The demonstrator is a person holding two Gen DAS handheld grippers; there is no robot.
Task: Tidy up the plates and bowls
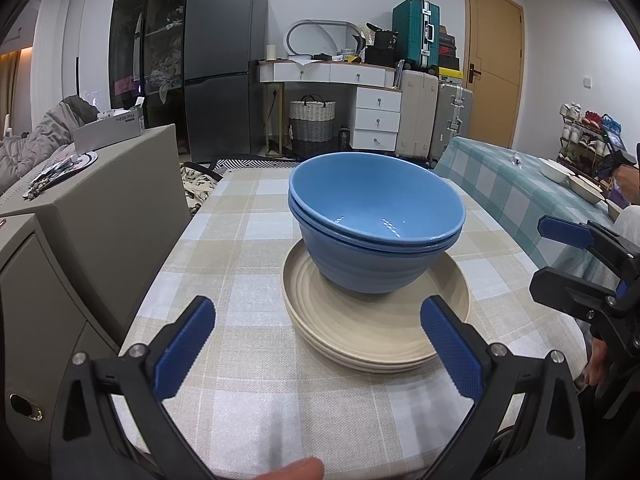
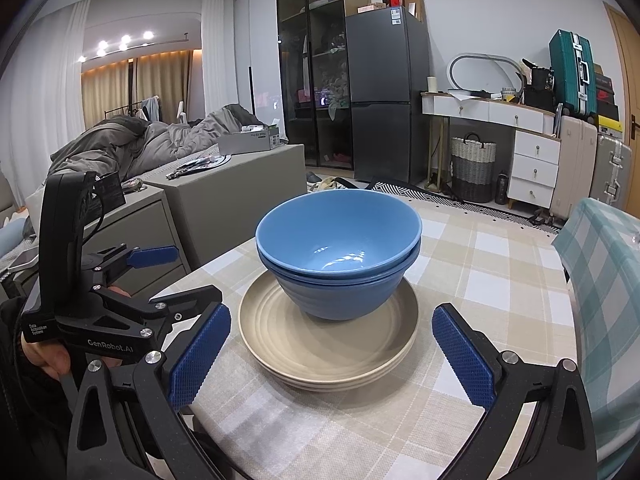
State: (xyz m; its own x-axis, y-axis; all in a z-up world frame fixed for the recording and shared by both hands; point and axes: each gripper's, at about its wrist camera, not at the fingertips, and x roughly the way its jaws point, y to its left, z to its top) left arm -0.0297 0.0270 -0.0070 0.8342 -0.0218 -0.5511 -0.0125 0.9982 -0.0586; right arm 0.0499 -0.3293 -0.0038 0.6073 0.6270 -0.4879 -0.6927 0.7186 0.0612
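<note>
The left gripper (image 1: 318,346) is seen with its two blue ribbed pads (image 1: 185,346) spread wide, nothing held between them; the right-hand pad overlaps the near rim of the plates in that view, though contact cannot be confirmed. The right gripper (image 2: 330,358) is likewise held fully apart and empty, its textured blue pads (image 2: 462,356) flanking the near edge of the plates without touching them. Each tool is also caught by the other's camera (the left one at the left edge of the right wrist view, gripped by a hand (image 2: 48,354)).

Just ahead of both, two round blue plastic bowls (image 1: 376,226), nested one inside the other and upright, are set on a stack of round beige ridged plates (image 1: 368,332); the stack is placed on a table covered by a beige and white checked tablecloth (image 1: 248,248).

Beside the table, a grey-brown cabinet (image 1: 104,208) is seen to the left, and a second table under a teal checked cloth (image 1: 516,184) to the right, with pale dishes (image 1: 576,180) on its far end.
</note>
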